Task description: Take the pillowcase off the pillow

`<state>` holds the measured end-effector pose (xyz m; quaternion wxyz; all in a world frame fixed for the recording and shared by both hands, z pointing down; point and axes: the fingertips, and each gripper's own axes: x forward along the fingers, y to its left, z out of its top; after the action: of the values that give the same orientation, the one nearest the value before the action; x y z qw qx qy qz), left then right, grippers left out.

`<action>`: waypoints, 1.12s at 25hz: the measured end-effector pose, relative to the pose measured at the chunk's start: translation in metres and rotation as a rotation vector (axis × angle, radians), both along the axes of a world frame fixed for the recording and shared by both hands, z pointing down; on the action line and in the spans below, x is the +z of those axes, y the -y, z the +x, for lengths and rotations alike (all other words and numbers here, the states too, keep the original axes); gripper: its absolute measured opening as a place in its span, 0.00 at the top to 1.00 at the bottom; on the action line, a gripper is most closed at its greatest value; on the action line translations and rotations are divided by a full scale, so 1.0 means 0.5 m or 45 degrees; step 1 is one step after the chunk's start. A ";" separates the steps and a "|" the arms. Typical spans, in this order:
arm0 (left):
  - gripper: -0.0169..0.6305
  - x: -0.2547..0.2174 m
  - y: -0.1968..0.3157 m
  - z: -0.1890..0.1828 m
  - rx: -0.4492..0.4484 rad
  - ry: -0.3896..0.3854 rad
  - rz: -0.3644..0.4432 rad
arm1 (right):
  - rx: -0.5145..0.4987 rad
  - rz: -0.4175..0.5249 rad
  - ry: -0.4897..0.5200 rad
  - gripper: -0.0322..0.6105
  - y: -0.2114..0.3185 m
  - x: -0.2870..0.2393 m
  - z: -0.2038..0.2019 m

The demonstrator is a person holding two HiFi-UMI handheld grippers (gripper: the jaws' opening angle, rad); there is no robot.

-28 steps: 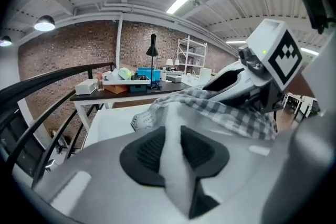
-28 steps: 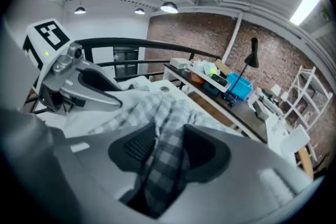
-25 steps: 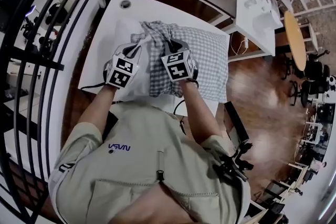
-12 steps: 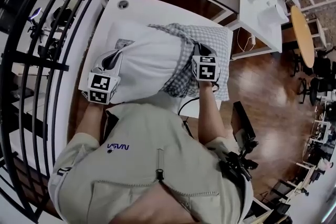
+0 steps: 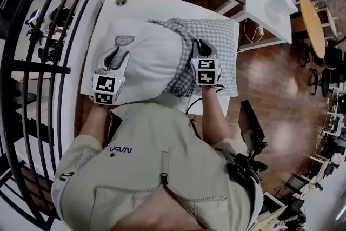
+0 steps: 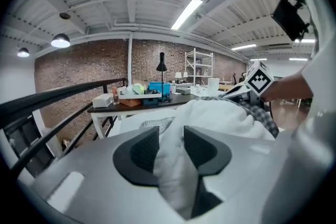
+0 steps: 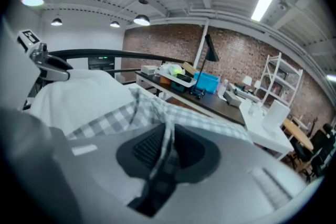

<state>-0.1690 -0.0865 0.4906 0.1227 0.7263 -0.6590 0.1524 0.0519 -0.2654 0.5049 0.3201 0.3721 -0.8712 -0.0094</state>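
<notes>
The white pillow lies on the white table, bared on its left half. The grey checked pillowcase still covers its right end and is bunched at the edge. My left gripper sits at the pillow's left corner. Its jaws have just been opening, and a puff of white pillow still fills the gap between them. My right gripper is shut on a fold of the checked pillowcase; its jaws have eased open slightly, with the cloth still pinched.
A black railing curves along the left. A dark desk with boxes and a lamp stands behind the table. A second white table is to the right over wooden floor. A cable hangs off the table's near edge.
The grippers, close together over the checked cloth a second ago, have drawn apart. The left went left with the pillow, the right went right with the pillowcase, baring much white pillow.
</notes>
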 end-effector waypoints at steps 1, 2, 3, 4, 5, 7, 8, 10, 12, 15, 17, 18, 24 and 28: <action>0.75 -0.027 -0.004 0.015 0.032 0.035 0.026 | -0.008 0.002 0.050 0.85 -0.006 -0.017 -0.005; 0.75 -0.054 -0.009 0.036 0.075 0.057 0.057 | -0.012 -0.005 0.105 0.81 -0.016 -0.034 -0.009; 0.75 -0.077 -0.013 0.059 0.124 0.064 0.085 | -0.011 -0.016 0.153 0.75 -0.027 -0.050 -0.012; 0.75 -0.094 -0.014 0.085 0.179 0.062 0.104 | -0.008 -0.023 0.186 0.72 -0.039 -0.063 -0.016; 0.75 -0.102 -0.013 0.111 0.239 0.054 0.109 | -0.005 -0.021 0.205 0.70 -0.052 -0.074 -0.021; 0.75 -0.095 -0.016 0.161 0.369 0.043 0.081 | -0.001 -0.003 0.220 0.70 -0.087 -0.090 -0.032; 0.75 -0.083 -0.022 0.183 0.431 0.037 0.054 | 0.002 0.006 0.220 0.70 -0.112 -0.094 -0.034; 0.75 -0.056 -0.045 0.222 0.535 0.012 0.002 | 0.024 0.008 0.213 0.70 -0.169 -0.091 -0.023; 0.75 -0.032 -0.073 0.255 0.620 -0.024 -0.050 | 0.066 -0.017 0.207 0.70 -0.227 -0.081 0.006; 0.72 0.004 -0.114 0.289 0.728 -0.068 -0.140 | 0.123 -0.100 0.191 0.70 -0.314 -0.054 0.045; 0.68 0.021 -0.131 0.302 0.792 -0.080 -0.194 | 0.136 -0.174 0.165 0.70 -0.370 -0.021 0.062; 0.66 0.028 -0.136 0.309 0.819 -0.090 -0.219 | 0.134 -0.214 0.150 0.72 -0.395 -0.002 0.068; 0.43 0.110 -0.145 0.370 0.946 -0.056 -0.367 | 0.072 -0.435 0.060 0.73 -0.465 0.124 0.060; 0.76 0.140 -0.112 0.348 0.845 0.132 -0.365 | 0.089 -0.376 -0.032 0.71 -0.414 0.171 0.043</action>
<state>0.0048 -0.0307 0.5607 0.1334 0.8673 -0.3648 0.3113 0.0736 -0.0583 0.5903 0.3825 0.3510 -0.8454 0.1253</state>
